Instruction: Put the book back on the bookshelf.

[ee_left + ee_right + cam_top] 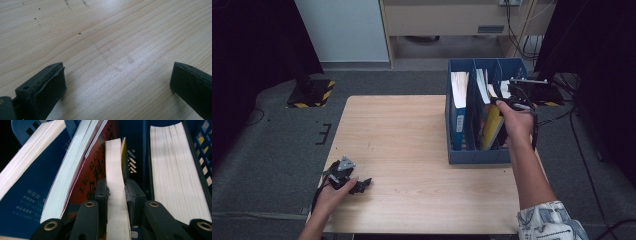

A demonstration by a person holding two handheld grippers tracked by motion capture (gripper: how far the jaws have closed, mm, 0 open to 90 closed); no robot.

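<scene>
A blue three-slot file holder (477,156) stands at the table's right side with books upright in it. My right gripper (508,101) reaches into it from above and is shut on a thin yellow-covered book (492,128). In the right gripper view the two pads (101,191) press on both sides of that book's page block (114,162), and the right gripper (115,188) sits at its top edge. My left gripper (361,185) rests near the table's front left corner. Its jaws stand open over bare wood, the left gripper (117,80) holding nothing.
A red-covered book (75,170) leans just left of the held one, a blue-covered book (22,177) lies further left, and a thick book (172,170) fills the slot on the right. The wooden table (402,140) stretches between the two hands. Cables (562,115) hang beyond the holder.
</scene>
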